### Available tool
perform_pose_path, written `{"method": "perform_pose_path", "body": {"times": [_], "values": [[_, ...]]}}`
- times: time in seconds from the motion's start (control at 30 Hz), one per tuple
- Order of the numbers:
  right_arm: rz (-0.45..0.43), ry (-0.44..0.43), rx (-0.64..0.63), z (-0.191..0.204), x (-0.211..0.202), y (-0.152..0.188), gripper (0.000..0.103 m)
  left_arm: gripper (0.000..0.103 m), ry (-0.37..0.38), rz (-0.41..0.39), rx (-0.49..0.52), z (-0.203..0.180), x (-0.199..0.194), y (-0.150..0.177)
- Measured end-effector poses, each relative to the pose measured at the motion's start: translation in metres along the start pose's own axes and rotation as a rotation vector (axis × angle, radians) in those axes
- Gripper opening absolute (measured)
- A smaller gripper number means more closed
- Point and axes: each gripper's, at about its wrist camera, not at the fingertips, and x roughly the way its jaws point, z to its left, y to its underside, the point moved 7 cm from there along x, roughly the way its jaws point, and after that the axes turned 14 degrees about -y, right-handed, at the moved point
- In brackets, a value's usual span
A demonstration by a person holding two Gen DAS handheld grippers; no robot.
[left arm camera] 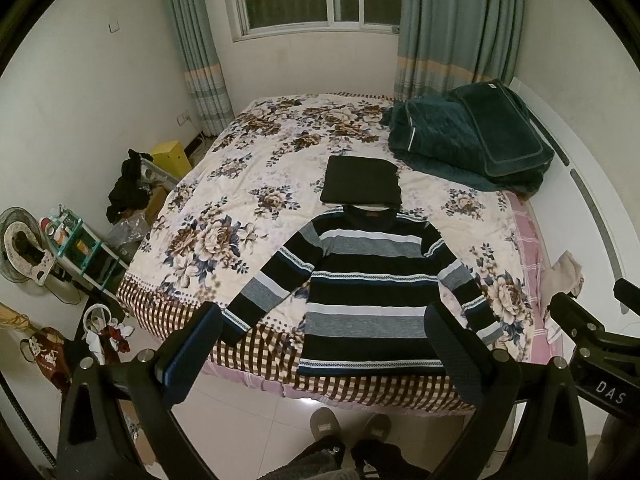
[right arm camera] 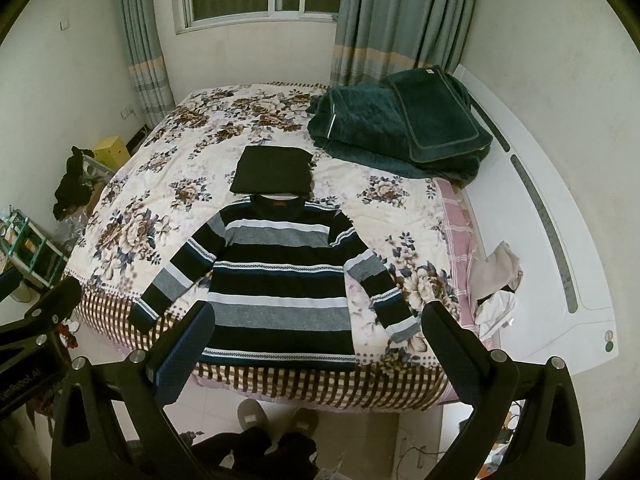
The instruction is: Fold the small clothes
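Observation:
A striped sweater (left arm camera: pixel 368 284) in black, grey and white lies flat and face up on the floral bedspread (left arm camera: pixel 240 200), hem at the near bed edge, both sleeves spread outward. It also shows in the right wrist view (right arm camera: pixel 280 280). A folded black garment (left arm camera: pixel 362 180) lies just beyond its collar, also in the right wrist view (right arm camera: pixel 274 176). My left gripper (left arm camera: pixel 324 344) is open and empty, held above the near bed edge over the hem. My right gripper (right arm camera: pixel 316 344) is open and empty, likewise above the hem.
A dark green quilt (left arm camera: pixel 472 136) is piled at the bed's far right. A white headboard (right arm camera: pixel 540 220) runs along the right side. Clutter, a fan (left arm camera: pixel 20 248) and a shelf (left arm camera: pixel 80 252) stand on the floor to the left. The person's slippers (left arm camera: pixel 348 424) are on the tile below.

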Motion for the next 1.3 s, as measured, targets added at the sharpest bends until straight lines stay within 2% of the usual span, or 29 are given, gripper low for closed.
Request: {"method": "perform_pose_path", "body": {"times": [0.7, 1.3], "values": [[-0.002, -0.002, -0.002, 0.001, -0.001, 0.003, 0.103, 0.103, 0.001, -0.004, -0.003, 0.0, 0.0, 0.0], [-0.006, -0.007, -0.006, 0.007, -0.008, -0.01, 0.103, 0.103, 0.005, -0.004, -0.007, 0.001, 0.0, 0.0]]}}
